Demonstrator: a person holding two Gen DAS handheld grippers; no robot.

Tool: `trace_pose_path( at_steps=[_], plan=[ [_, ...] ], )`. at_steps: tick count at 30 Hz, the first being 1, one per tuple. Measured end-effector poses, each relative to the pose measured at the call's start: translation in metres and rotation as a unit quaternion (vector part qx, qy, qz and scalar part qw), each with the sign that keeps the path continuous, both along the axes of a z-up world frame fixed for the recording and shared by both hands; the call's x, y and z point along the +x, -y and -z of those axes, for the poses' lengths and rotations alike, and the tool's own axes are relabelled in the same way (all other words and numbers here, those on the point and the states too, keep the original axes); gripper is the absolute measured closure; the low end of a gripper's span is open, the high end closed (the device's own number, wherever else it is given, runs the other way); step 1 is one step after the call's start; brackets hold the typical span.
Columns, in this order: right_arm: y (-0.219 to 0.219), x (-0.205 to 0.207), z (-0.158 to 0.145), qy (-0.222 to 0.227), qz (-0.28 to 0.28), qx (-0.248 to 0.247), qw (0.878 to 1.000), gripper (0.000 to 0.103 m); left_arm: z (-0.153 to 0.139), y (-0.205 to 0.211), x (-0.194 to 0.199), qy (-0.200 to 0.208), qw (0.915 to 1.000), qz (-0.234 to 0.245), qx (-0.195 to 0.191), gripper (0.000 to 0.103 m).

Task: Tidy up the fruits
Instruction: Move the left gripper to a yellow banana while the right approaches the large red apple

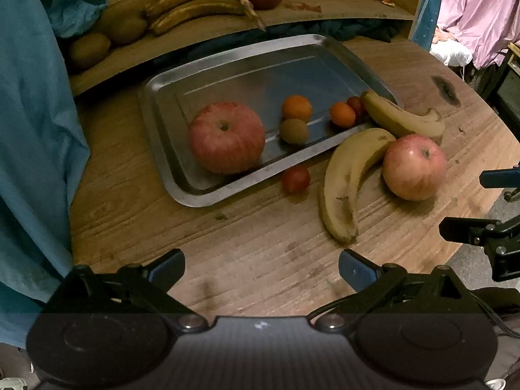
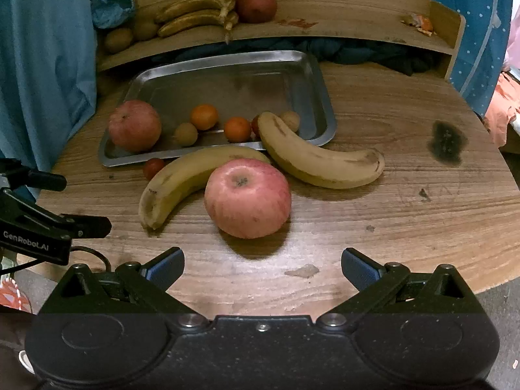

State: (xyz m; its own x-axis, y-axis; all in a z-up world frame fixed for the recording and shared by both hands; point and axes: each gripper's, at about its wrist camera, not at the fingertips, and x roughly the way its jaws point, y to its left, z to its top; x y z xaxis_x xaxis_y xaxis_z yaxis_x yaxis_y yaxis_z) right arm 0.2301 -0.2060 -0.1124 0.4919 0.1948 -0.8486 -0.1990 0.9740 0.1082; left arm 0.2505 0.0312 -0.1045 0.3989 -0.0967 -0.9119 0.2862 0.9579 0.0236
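Left gripper [image 1: 261,268] hovers over the round wooden table [image 1: 260,260], jaws spread wide, nothing between them. Ahead and left of its jaws: metal tray [image 1: 162,162] holding a big apple [image 1: 226,137] at the near-left corner. Straight ahead of the jaws in the tray: a kiwi [image 1: 294,131] touching an orange [image 1: 296,107], then a second orange [image 1: 342,114] with a small red fruit just behind it, too small to tell what. A cherry tomato [image 1: 295,178] sits on the table just beside the tray's near rim. Ahead and right of the jaws: a banana [image 1: 347,182] on the table, curving round a second apple [image 1: 413,167] and touching it. Another banana [image 1: 399,118] lies beyond, one end over the tray rim. Back shelf [image 1: 325,16] carries kiwis, two dark bananas and stacked apples.

Right gripper [image 2: 262,268] is also wide open and empty, hovering above the table edge. The second apple [image 2: 247,198] sits straight ahead of its jaws, near; the banana [image 2: 191,178] is ahead-left, the far banana [image 2: 318,159] ahead-right, the tray [image 2: 325,113] beyond them. The left gripper's black fingers show at the far left.
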Motion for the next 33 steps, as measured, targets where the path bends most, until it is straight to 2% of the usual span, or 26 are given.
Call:
trace_pose_path(
  at_steps=[21, 27, 33],
  plan=[
    [0.005, 0.038, -0.011, 0.03, -0.022, -0.003, 0.999, 0.001, -0.008, 0.017, 0.013, 0.033, 0.9993, 0.013, 0.014, 0.0],
    [0.003, 0.052, -0.008, 0.018, -0.047, 0.007, 0.999, 0.001, -0.005, 0.027, 0.013, 0.028, 0.9991, 0.029, 0.014, 0.0],
    [0.003, 0.065, 0.0, -0.014, -0.07, 0.022, 0.997, 0.001, -0.002, 0.037, 0.016, 0.015, 0.9992, 0.036, 0.009, 0.0]
  ],
)
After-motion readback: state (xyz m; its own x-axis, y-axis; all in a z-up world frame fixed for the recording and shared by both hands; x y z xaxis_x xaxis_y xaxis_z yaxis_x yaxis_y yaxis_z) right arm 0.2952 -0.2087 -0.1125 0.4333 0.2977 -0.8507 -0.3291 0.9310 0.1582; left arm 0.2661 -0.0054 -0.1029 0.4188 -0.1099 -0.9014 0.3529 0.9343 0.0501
